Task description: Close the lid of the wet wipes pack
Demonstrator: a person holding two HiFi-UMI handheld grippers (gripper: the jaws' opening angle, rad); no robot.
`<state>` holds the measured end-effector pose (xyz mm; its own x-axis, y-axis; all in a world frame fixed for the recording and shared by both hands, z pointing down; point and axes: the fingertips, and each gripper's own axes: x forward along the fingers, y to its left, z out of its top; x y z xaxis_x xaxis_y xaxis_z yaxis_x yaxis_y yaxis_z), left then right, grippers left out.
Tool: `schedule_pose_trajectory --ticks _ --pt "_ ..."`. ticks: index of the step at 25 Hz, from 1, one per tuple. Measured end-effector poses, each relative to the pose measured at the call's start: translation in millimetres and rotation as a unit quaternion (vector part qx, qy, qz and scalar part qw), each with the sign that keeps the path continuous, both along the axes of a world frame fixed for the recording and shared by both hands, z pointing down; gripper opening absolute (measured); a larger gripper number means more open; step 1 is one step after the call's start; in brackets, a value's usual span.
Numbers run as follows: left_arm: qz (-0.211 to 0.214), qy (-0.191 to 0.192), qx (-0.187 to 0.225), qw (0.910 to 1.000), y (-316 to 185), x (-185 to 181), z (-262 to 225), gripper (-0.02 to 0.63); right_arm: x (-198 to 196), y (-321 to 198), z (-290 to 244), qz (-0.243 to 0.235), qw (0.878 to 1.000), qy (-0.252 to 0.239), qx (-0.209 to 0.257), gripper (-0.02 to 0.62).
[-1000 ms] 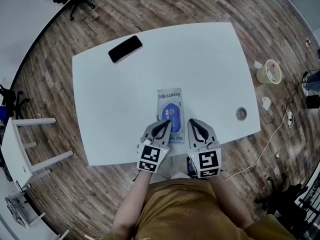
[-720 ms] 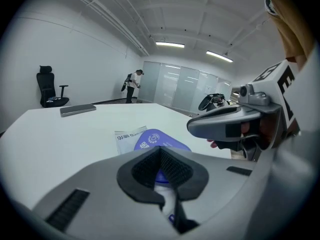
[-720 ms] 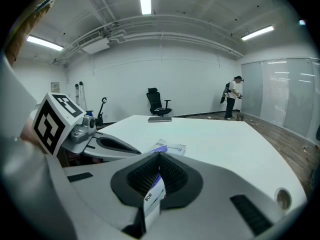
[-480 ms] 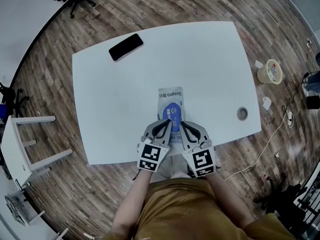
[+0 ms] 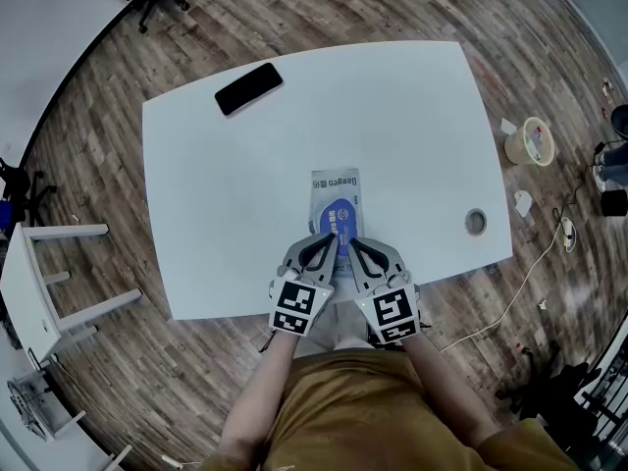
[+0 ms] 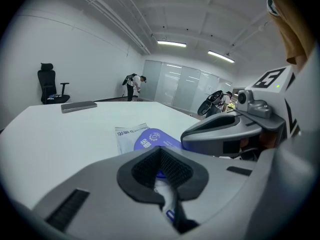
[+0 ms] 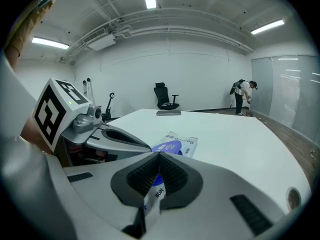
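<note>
The right gripper (image 7: pixel 158 170) has its dark ribbed fingers (image 7: pixel 176 176) pinched together on a white printed edge of the wet wipes pack (image 7: pixel 186 143). The pack lies flat on the white tabletop (image 7: pixel 235 144), with its blue oval lid (image 7: pixel 167 147) just beyond the fingertips. Just to the left, the left gripper (image 7: pixel 142 145), marker cube on top, reaches to the same pack, while a dark flat phone (image 7: pixel 168 112) lies at the tabletop's far end before a black office chair (image 7: pixel 164 95).
</note>
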<state>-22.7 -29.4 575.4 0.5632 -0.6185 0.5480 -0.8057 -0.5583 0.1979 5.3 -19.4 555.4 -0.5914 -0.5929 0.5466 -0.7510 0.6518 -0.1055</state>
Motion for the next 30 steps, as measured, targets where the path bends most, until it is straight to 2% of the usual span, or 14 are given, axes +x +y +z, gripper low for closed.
schedule_pose_trajectory --ticks 20,30 --pt "-0.01 -0.002 0.001 0.9999 -1 -4 0 0.006 4 -1 26 -0.001 0.999 0.032 -0.027 0.009" --pt "-0.016 -0.003 0.001 0.9999 -4 -11 1 0.006 4 1 34 -0.003 0.997 0.071 -0.039 0.009"
